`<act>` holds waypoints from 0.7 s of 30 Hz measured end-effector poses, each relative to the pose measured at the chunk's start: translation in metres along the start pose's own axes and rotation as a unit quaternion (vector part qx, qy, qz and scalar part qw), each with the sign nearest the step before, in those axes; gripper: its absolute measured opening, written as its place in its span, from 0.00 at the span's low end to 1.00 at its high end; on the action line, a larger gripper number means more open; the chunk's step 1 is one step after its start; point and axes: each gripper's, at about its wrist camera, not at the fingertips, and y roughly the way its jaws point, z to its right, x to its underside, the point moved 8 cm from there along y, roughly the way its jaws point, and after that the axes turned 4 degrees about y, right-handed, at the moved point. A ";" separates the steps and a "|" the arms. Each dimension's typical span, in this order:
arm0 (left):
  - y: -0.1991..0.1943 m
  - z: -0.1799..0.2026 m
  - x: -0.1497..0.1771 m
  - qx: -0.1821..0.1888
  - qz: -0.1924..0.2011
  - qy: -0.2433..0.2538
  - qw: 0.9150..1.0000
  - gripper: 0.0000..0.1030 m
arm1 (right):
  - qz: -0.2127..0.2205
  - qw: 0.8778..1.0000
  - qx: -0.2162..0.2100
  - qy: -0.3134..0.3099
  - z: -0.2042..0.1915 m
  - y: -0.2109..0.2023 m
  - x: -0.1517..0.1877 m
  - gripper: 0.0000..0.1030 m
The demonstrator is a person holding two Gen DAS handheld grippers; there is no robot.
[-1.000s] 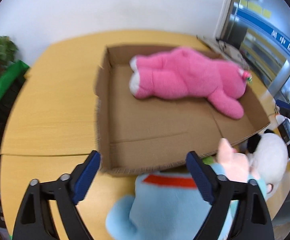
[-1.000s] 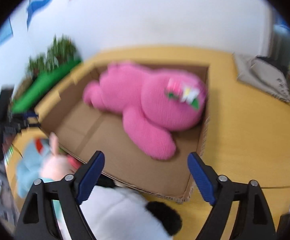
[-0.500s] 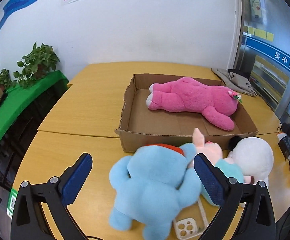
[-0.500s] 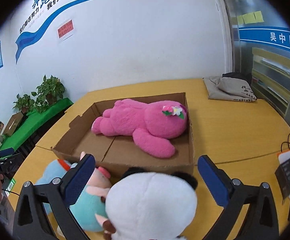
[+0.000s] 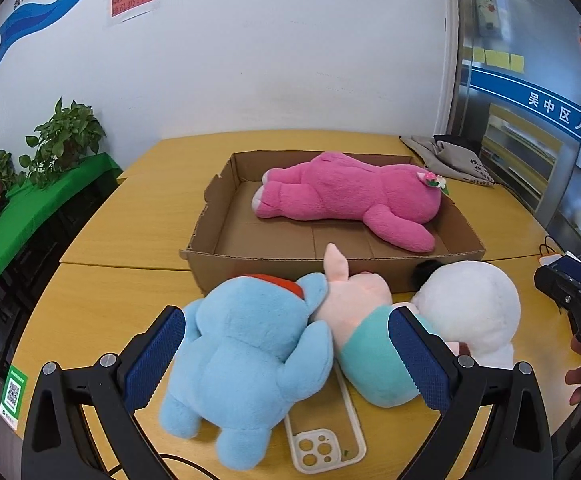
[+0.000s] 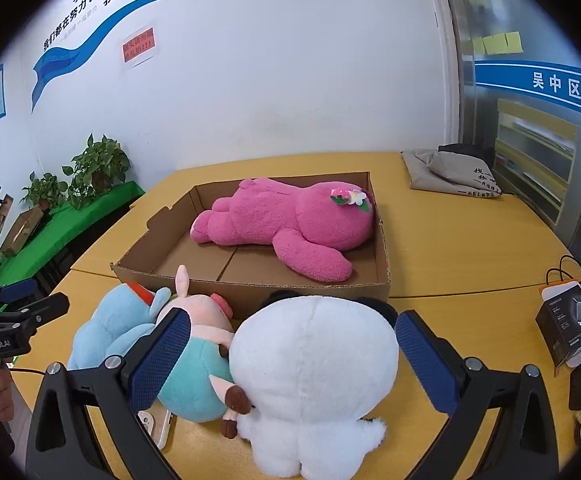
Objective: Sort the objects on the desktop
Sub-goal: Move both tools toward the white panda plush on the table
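Left wrist view: 3 plush toys (image 5: 250, 360) outside box (image 5: 250, 258), 1 inside.

Pink plush (image 5: 346, 200) lying in box (image 5: 206, 248)

Left tongs (image 5: 286, 356) angled downward, jaws spread wide, blue pads (image 5: 154, 356) clear of any contact, nothing gripped. Right tongs (image 6: 292, 360) likewise angled downward, jaws just opened to full spread, nothing pinched between pads (image 6: 424, 362). Bare fingers (image 6: 0, 384) wrap left handle, seen from right view.
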 end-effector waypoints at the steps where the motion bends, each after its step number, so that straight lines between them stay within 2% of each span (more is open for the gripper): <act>1: 0.001 0.002 0.000 0.002 -0.001 -0.001 1.000 1.00 | 0.001 1.000 0.001 -0.002 0.000 0.000 0.000 1.00; 21: 0.039 -0.003 0.009 0.017 -0.037 -0.013 0.999 1.00 | -0.033 0.999 -0.010 -0.024 -0.022 0.032 0.005 1.00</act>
